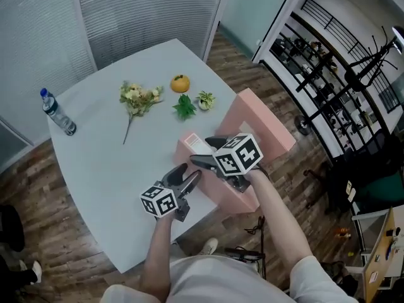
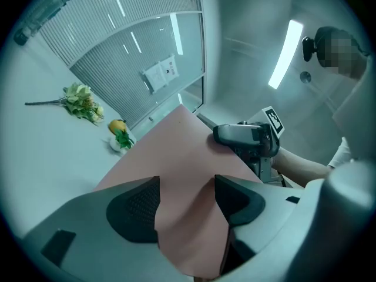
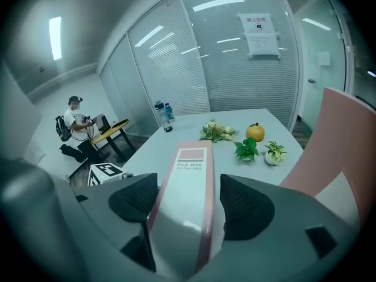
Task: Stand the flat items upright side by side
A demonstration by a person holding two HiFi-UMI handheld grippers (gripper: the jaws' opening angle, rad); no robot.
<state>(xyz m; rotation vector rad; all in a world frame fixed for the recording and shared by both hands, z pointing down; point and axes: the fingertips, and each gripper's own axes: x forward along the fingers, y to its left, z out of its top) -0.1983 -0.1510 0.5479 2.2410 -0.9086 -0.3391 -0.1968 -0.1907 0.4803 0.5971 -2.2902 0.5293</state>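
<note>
The person is standing up the labelled file box [image 1: 194, 144]; the right gripper [image 3: 189, 181] is straddling its spine, jaws spread wide and seemingly not pressing; the left gripper [image 2: 187, 184] is clamping a pink panel, apparently that box's lower edge; the box is tilting at the pale table [image 1: 101, 163] edge, nearer the person than the orange [image 1: 180, 83]; the second file box [image 1: 265, 122] is standing right of the orange; next, I judge, the held box is needing setting plumb beside that neighbour; blinds [image 1: 145, 11] are hanging beyond the orange; wood flooring [image 1: 38, 201] is showing around.
</note>
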